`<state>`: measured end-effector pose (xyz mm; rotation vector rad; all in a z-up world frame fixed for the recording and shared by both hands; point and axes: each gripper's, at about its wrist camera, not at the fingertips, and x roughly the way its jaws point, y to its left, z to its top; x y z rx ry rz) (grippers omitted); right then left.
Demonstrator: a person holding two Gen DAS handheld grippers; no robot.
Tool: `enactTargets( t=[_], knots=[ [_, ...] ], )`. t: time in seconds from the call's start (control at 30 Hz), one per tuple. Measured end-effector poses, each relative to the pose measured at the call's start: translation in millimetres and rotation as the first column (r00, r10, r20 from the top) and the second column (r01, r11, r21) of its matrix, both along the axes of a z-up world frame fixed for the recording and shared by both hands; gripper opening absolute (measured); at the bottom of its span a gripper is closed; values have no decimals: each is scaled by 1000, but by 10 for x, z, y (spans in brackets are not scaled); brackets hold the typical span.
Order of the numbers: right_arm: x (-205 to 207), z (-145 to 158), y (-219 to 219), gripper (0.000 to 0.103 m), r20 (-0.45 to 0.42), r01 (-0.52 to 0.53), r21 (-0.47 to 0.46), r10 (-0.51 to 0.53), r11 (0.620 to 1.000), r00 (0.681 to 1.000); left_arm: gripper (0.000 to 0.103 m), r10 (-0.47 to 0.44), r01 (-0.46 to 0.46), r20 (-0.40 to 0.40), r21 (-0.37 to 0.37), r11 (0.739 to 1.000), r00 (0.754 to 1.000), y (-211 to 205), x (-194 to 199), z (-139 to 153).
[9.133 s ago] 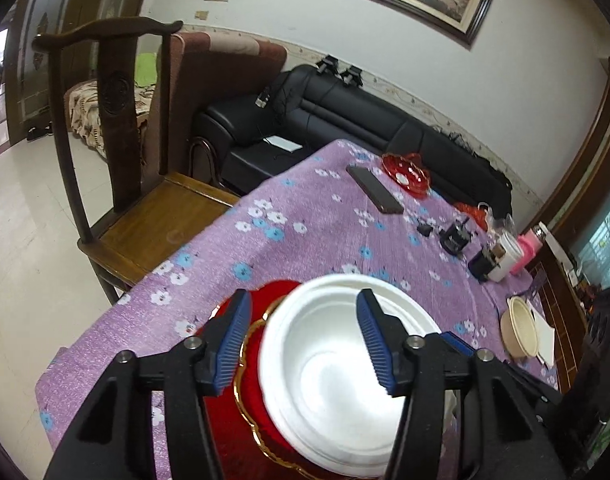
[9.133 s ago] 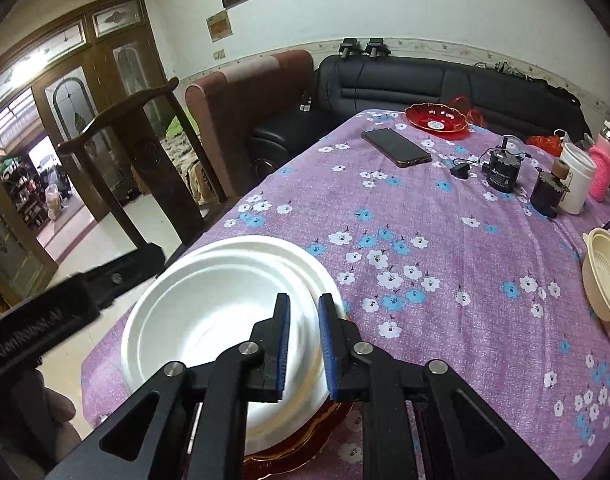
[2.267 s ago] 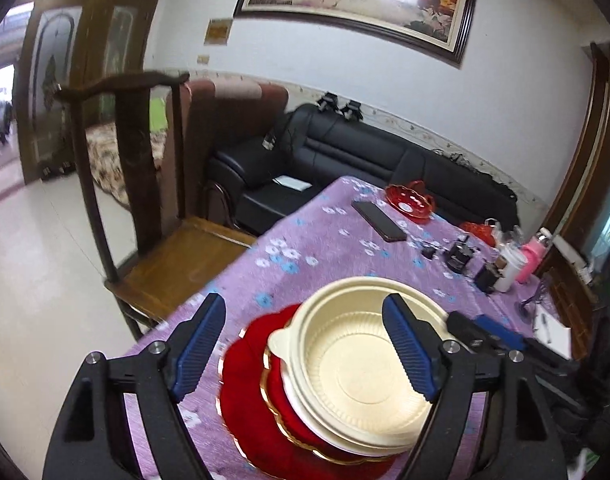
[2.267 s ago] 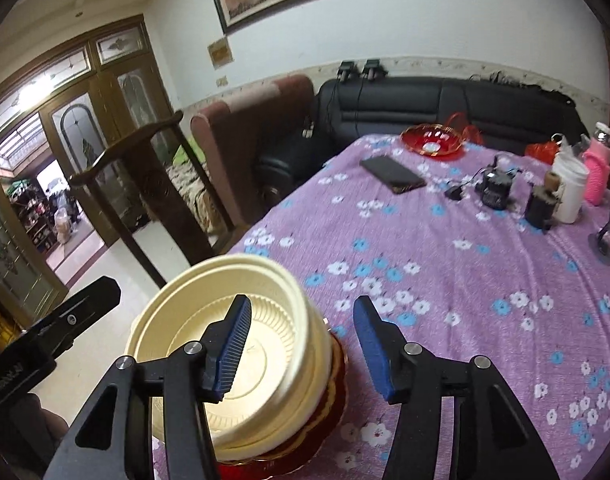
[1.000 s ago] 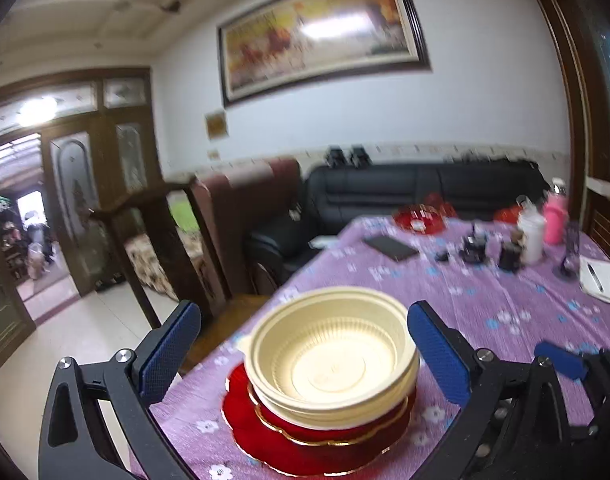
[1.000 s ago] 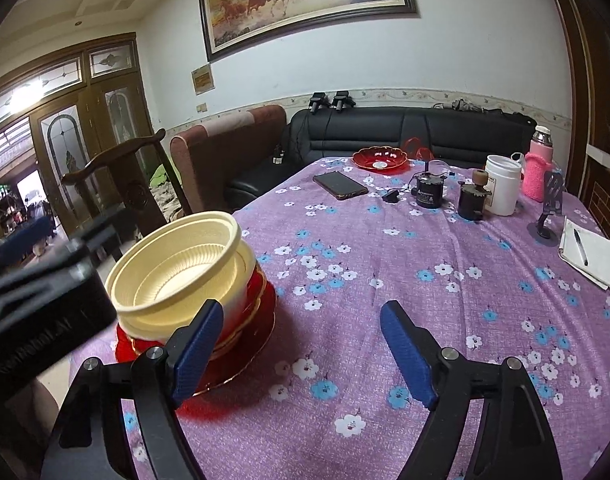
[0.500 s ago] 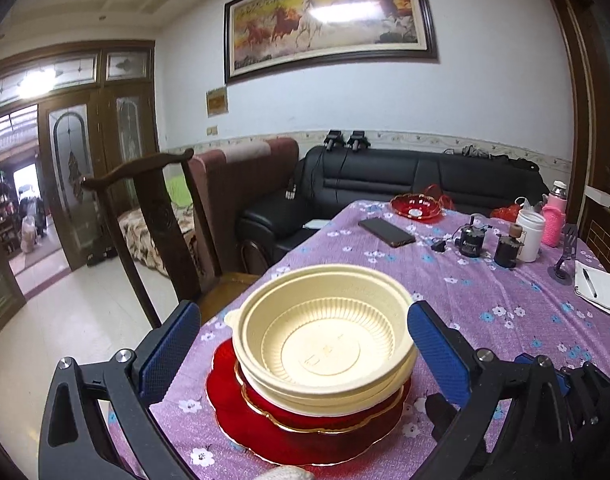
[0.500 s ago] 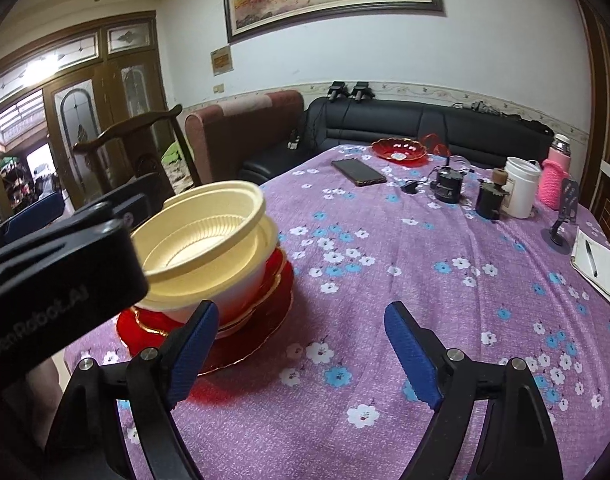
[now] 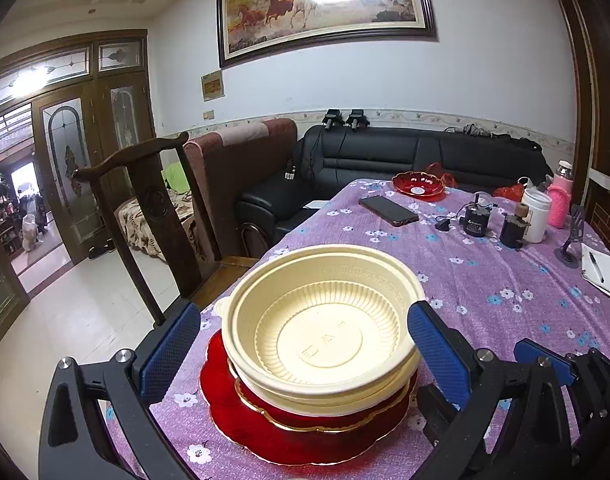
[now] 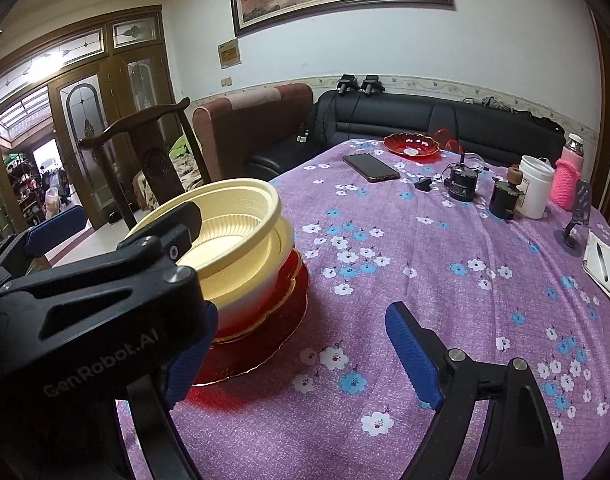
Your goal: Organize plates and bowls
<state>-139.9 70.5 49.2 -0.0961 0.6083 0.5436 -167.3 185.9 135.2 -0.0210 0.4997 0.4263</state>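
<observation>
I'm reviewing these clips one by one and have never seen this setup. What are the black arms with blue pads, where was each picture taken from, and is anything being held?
There is no robot here: a person holds a two-finger gripper in each hand, and a fisheye camera on each looks forward along its fingers. One picture is from the left gripper, the other from the right gripper.

On the purple flowered tablecloth stands a stack: a cream bowl on top, a white bowl under it, then red plates with gold rims. Farther back lie a phone, a red dish, a white cup and a notebook.

Nothing is held. Both grippers stand wide open; the left one's blue pads flank the cream bowl, the right one has only cloth between its pads.
</observation>
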Motion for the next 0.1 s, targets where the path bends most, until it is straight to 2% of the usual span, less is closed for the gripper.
enactTargets(
  t=[0.1],
  knots=[
    [23, -18, -55, 89, -11, 3, 15, -2, 1000, 1000, 103, 4, -4, -5, -1, 1000, 1000, 2, 18, -2]
  ],
)
